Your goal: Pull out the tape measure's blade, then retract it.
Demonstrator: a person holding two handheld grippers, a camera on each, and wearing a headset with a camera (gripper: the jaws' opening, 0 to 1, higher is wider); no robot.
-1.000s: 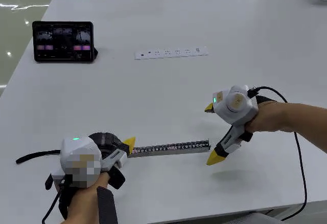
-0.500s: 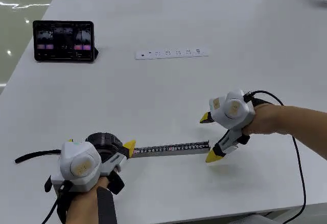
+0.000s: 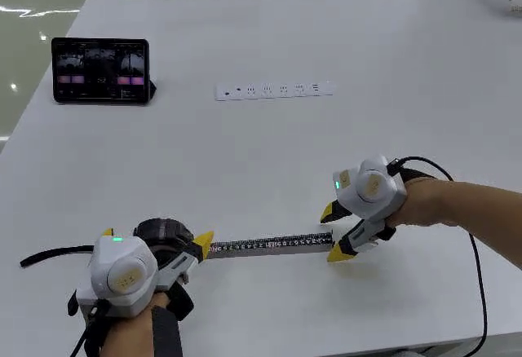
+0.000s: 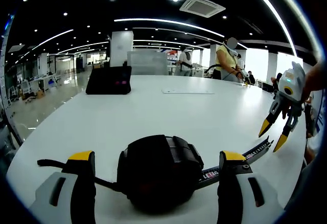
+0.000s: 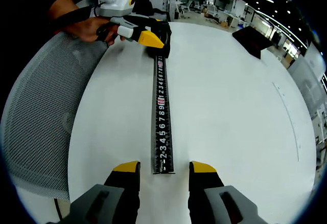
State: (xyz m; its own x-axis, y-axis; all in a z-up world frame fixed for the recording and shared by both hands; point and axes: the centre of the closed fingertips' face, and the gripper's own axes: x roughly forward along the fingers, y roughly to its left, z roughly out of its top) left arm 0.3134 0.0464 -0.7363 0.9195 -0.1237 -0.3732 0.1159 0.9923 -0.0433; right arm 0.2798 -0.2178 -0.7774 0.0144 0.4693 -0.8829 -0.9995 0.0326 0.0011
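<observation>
The blade (image 5: 162,101) lies partly out on the table (image 3: 245,153), with its case (image 3: 161,233) between the jaws of the left gripper (image 4: 157,157); I cannot tell if they press it. The right gripper (image 5: 164,168) is released, its jaws on either side of the blade tip. This seems the pull-out step: next, pinch the tip and draw it away

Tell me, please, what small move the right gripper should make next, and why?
Probably close the right gripper on the blade's tip. Its jaws stand open on either side of that tip, which lies flat on the table, while the left gripper flanks the case. A grip there seems needed to guide the blade, whether further out or back in.
</observation>
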